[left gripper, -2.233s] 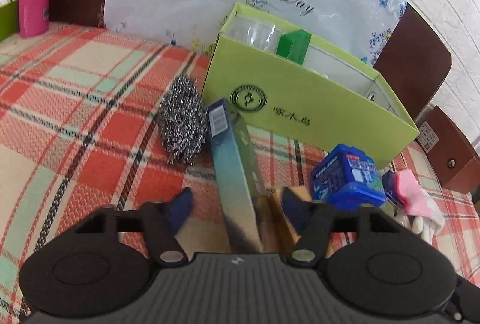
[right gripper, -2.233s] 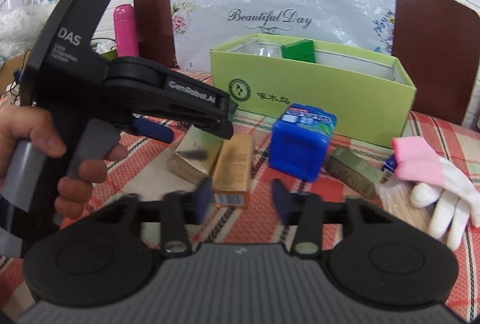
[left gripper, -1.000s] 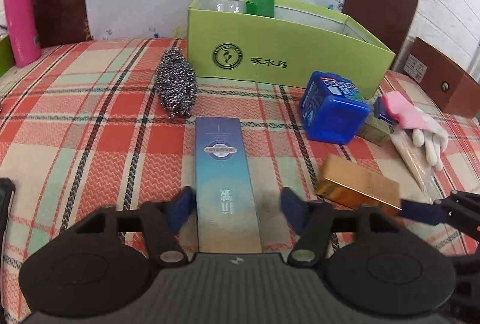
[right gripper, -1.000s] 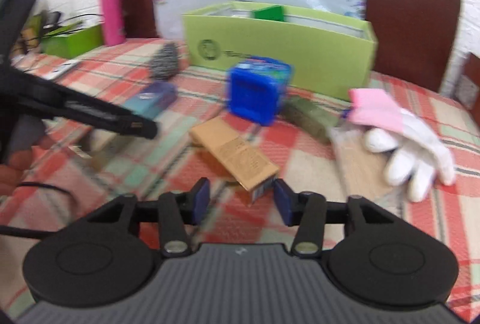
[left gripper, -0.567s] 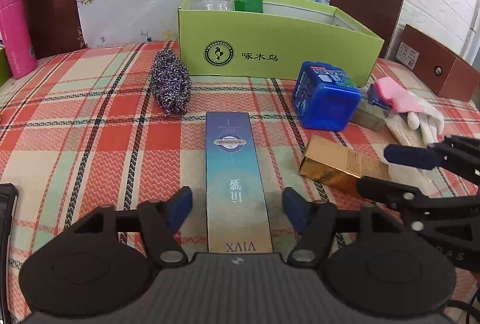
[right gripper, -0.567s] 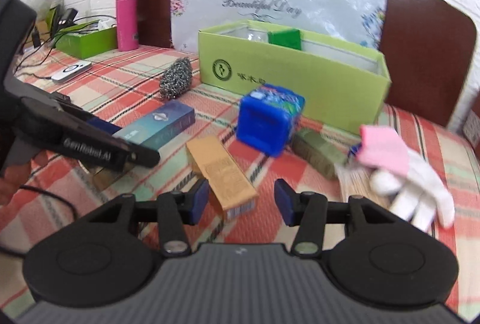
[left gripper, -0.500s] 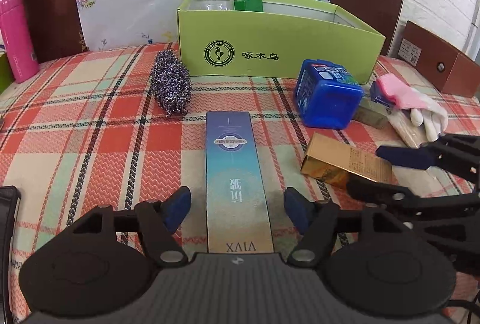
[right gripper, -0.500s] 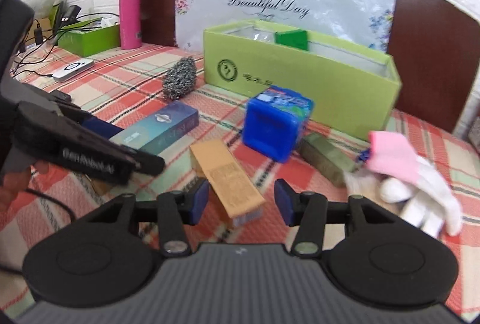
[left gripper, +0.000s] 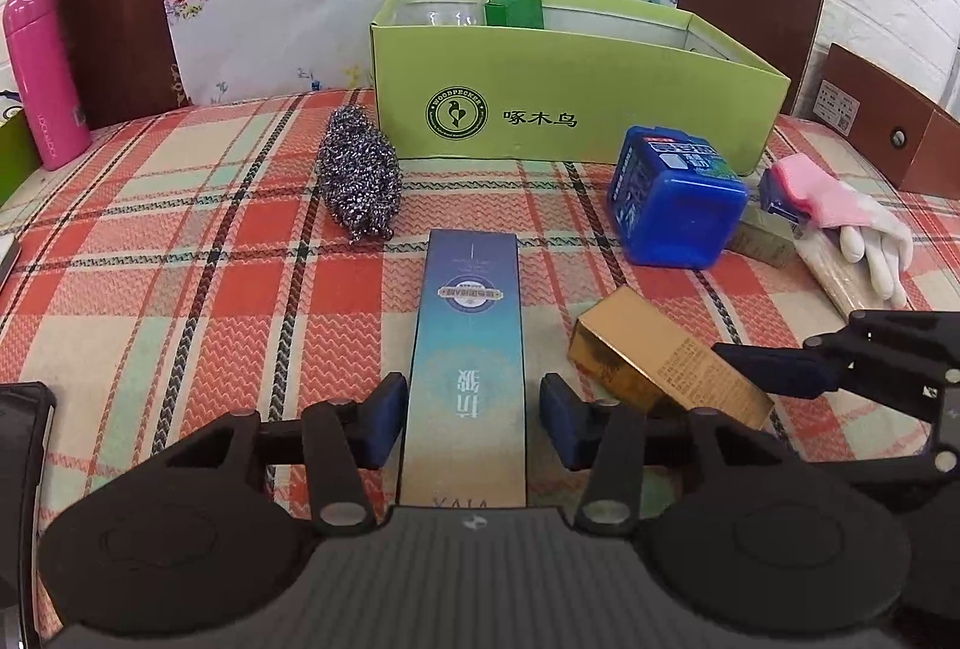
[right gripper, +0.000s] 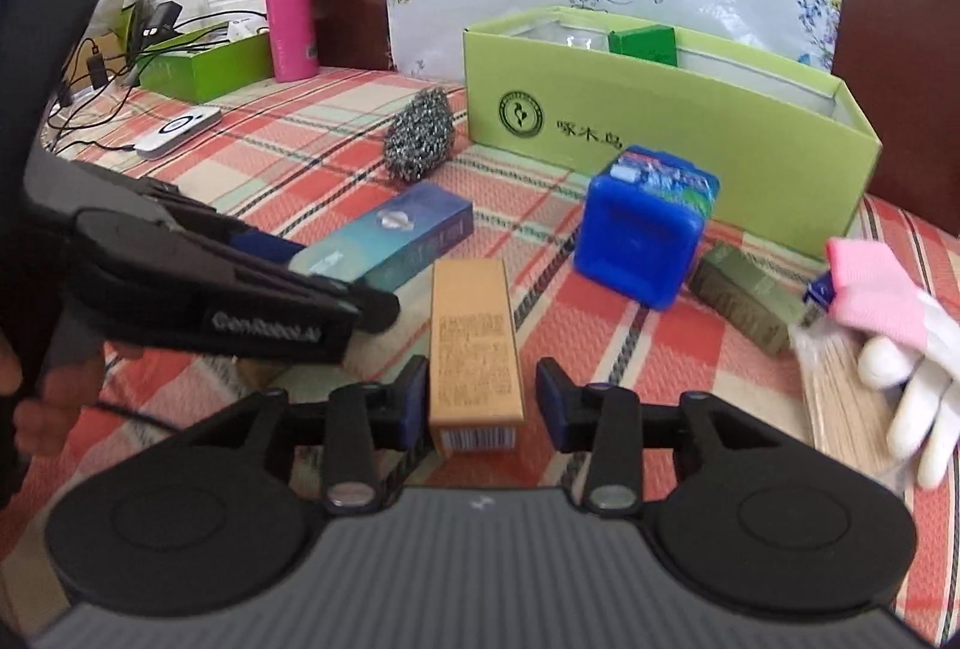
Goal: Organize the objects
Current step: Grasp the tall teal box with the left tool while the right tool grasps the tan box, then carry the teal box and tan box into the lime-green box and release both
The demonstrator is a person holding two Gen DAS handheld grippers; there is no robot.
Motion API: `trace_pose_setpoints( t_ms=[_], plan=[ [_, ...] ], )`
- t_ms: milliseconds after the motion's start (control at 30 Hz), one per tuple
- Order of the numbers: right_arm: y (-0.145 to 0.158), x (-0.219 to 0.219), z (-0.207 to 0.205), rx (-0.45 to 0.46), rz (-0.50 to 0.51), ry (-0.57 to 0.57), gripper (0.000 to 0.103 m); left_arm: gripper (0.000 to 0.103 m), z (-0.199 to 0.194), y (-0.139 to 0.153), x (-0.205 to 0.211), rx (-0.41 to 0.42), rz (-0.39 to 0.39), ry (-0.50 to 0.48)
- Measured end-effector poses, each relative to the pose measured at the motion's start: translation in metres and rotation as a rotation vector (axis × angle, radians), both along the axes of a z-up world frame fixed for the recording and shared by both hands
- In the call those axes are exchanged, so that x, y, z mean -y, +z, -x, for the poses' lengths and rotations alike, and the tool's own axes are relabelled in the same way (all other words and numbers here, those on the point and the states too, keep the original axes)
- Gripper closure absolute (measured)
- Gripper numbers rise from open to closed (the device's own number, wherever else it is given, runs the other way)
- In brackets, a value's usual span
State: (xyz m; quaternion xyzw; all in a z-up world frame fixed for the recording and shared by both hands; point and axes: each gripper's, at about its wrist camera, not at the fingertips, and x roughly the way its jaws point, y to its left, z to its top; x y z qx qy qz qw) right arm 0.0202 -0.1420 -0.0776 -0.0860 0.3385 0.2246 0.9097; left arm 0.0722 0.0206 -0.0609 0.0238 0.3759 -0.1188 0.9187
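Left hand-held gripper point(left gripper: 474, 418) spread wide, straddling near end of long blue box point(left gripper: 465, 361) lying flat on plaid tabletop point(left gripper: 180, 289), pads just clear of its sides. Right hand-held gripper point(right gripper: 483, 400) likewise wide around gold box point(right gripper: 476, 343), not touching. Gold box just right of blue box. Far behind: green carton point(left gripper: 576, 108), steel scourer point(left gripper: 360, 178) at its left, blue tub point(left gripper: 675, 202) at its right.

The right gripper point(right gripper: 483, 400) now straddles the gold box point(right gripper: 474, 349).
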Motion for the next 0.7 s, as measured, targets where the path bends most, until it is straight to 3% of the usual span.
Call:
trace_pose_setpoints(
  t_ms=[133,200,267,400,500,700],
  plan=[
    [-0.005,0.000,-0.007,-0.015,-0.017,-0.016,0.065,0.061,-0.002,0.000,0.003,0.007,-0.021,-0.003],
    [-0.005,0.001,-0.006,-0.012,-0.020,-0.012,0.072,0.062,-0.001,0.000,0.003,0.009,-0.022,-0.009],
    [-0.005,0.002,-0.006,-0.013,-0.027,-0.015,0.072,0.062,-0.002,0.001,0.002,0.004,-0.016,-0.009],
    [0.002,0.013,-0.005,-0.035,-0.084,0.005,0.072,0.062,0.003,0.012,-0.001,0.000,0.048,-0.041],
    [0.015,0.027,-0.002,-0.027,-0.146,-0.001,0.072,0.062,0.005,0.029,-0.002,0.037,0.089,-0.072],
    [0.049,0.056,-0.008,0.070,-0.216,-0.088,0.072,0.062,-0.009,0.068,0.010,0.142,0.138,-0.132]
  ],
)
